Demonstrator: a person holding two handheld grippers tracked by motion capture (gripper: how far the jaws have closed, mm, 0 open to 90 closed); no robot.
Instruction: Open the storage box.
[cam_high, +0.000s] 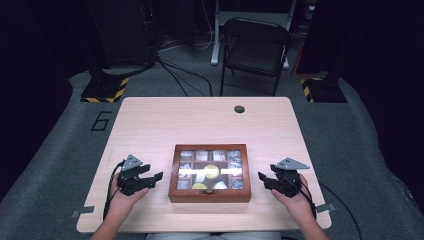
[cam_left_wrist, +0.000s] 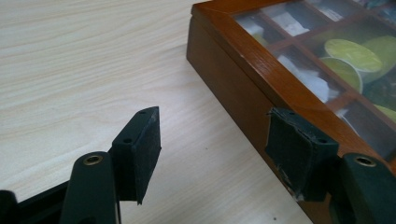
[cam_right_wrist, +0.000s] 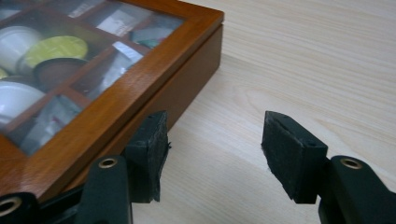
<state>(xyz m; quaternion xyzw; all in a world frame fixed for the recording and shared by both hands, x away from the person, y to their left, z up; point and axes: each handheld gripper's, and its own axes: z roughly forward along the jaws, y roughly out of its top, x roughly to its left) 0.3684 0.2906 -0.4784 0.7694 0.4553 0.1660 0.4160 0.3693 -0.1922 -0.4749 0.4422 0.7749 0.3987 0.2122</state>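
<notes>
- Centrally placed on the light wooden table (cam_high: 150, 125), toward its near edge: a closed wooden box (cam_high: 209, 196) with a glass-paned lid.
- Inside the box, under the glass: compartments with round yellow-green and white capsules plus pale packets.
- Just left of the box: left gripper (cam_high: 153, 177), held in a hand (cam_high: 122, 200), jaws aimed at the box's left wall.
- Seen from the left gripper view: pads spread apart, nothing pinched, bare table between them, one pad close against the box's side, contact unclear.
- Just right of the box: right gripper (cam_high: 261, 178), held in the other hand (cam_high: 295, 201), jaws aimed at the right wall.
- Seen from the right gripper view: pads spread, nothing gripped, one pad near the box's corner.
- Beyond the table, behind the box: a dark folding chair (cam_high: 255, 47) on grey floor.
</notes>
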